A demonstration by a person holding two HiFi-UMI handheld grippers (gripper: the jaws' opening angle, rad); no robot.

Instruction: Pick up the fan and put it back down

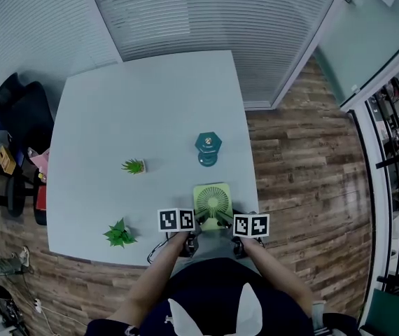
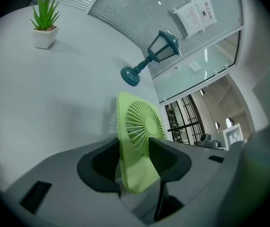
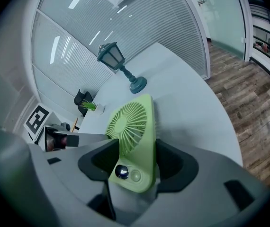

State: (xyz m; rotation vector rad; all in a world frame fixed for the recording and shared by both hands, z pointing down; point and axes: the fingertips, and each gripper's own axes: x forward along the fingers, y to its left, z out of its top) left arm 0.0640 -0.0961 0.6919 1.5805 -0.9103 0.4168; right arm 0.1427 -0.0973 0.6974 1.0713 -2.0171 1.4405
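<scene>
A light green square fan (image 1: 212, 201) stands upright over the near edge of the pale table (image 1: 150, 103), between my two grippers. My left gripper (image 1: 199, 223) grips the fan's left side. In the left gripper view the fan (image 2: 139, 126) is clamped edge-on between the jaws of that gripper (image 2: 135, 167). My right gripper (image 1: 226, 222) grips the fan's right side. In the right gripper view the fan (image 3: 130, 126), with its grille and button panel showing, sits between the pads of that gripper (image 3: 132, 167). Whether the fan's base touches the table, I cannot tell.
A teal lantern ornament (image 1: 208, 148) stands just beyond the fan. A small potted plant (image 1: 134, 166) sits further left, and a leafy green plant (image 1: 120, 234) is near the front left edge. A black chair (image 1: 21, 110) is at the table's left, and wooden floor (image 1: 304, 166) lies to the right.
</scene>
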